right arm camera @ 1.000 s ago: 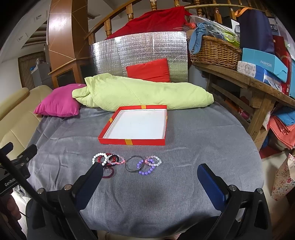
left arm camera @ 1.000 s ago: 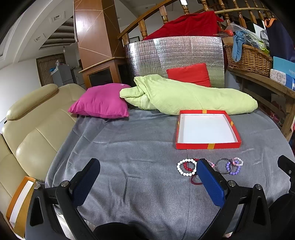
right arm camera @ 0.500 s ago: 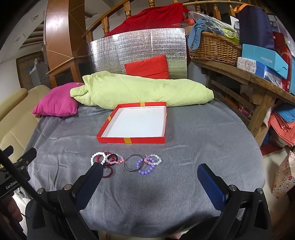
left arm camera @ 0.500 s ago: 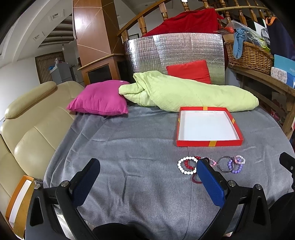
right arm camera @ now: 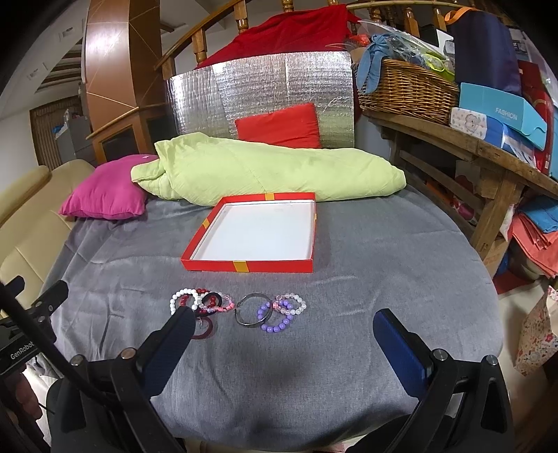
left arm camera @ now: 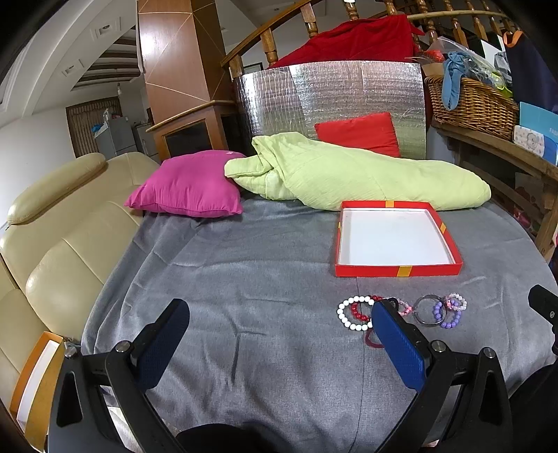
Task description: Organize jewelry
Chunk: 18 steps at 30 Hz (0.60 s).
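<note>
1. A living room: a wooden staircase railing [right arm camera: 216,24] runs across the back, a brown pillar [left arm camera: 178,69] rises at the left, and a cream leather sofa [left arm camera: 59,223] sits along the left side of the table.
2. The table is covered with a grey cloth [right arm camera: 383,265], slightly creased, reaching its rounded edges.
3. At the far edge, a silver foil panel [right arm camera: 265,90] stands upright with a red cushion [right arm camera: 279,125] leaning against it; a red fabric drapes over the railing behind.
4. A light green quilt [right arm camera: 272,174] lies bunched along the far edge, and a magenta pillow [left arm camera: 188,184] rests at the far left corner, touching the quilt.
5. To the right, a wooden bench [right arm camera: 470,146] carries a wicker basket [right arm camera: 408,90] and blue boxes [right arm camera: 502,115].
6. A shallow red box [right arm camera: 251,266] with a white, bare interior sits in the middle of the cloth, just in front of the quilt.
7. The bracelets lie in a row on the cloth between the box and the near edge: a white bead bracelet [right arm camera: 183,299] at the left, overlapping red and pink ones, then a metal bangle [right arm camera: 253,310], a purple bead bracelet [right arm camera: 273,320] and a pale pink bead bracelet [right arm camera: 291,303].
8. The left gripper [left arm camera: 279,338] hangs over the near edge, fingers spread wide, holding nothing; its right finger covers part of the bracelets in its own view.
9. The right gripper [right arm camera: 282,339] also stands spread and empty, just in front of the bracelet row.
</note>
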### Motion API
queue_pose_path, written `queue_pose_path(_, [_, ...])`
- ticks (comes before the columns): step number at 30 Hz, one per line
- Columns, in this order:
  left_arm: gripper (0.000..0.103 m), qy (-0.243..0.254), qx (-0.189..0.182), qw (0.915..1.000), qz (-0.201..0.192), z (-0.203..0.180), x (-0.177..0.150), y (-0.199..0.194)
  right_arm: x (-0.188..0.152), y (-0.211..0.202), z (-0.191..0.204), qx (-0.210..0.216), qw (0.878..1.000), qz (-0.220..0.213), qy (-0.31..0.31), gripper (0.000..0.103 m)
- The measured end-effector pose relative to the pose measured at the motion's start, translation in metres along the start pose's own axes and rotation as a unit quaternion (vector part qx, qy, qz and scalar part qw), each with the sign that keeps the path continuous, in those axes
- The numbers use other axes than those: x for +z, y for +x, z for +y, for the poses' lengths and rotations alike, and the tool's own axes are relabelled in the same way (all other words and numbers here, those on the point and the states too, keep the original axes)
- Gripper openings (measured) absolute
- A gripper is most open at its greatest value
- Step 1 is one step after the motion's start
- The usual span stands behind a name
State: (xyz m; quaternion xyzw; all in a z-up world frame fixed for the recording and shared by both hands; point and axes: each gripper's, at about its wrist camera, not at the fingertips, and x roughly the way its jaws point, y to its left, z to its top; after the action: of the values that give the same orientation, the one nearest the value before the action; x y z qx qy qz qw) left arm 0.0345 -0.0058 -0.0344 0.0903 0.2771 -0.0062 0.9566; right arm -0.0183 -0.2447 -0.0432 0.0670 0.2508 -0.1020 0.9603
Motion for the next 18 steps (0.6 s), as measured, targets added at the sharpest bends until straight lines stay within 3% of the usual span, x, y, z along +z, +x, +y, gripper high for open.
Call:
queue_pose_path(6, [0.103, 0.003, -0.013, 0.9999, 0.005, -0.001, -0.003, 0.009, -0.004, 0.012, -0.009, 0.006, 1.0, 0.024, 0.009, 0.103])
queue_pose_path(9, [0.103, 0.006, -0.052, 0.9986, 0.012, -0.002, -0.009, 0.027, -0.009, 0.032, -0.024, 0.007, 0.999, 0.043, 0.013, 0.103])
queue_pose_path(11, [0.103, 0.012, -0.094, 0.9952, 0.022, -0.003, -0.014, 0.047, -0.012, 0.054, -0.04, 0.034, 0.996, 0.072, 0.032, 0.103])
queue_pose_path(15, [0.103, 0.019, -0.164, 0.9836, 0.073, -0.009, -0.024, 0.095, -0.014, 0.096, -0.071, 0.085, 0.986, 0.127, 0.072, 0.093])
queue_pose_path(18, [0.103, 0.014, -0.193, 0.9769, 0.09, -0.017, -0.025, 0.121, -0.015, 0.126, -0.079, 0.127, 0.971, 0.162, 0.117, 0.084])
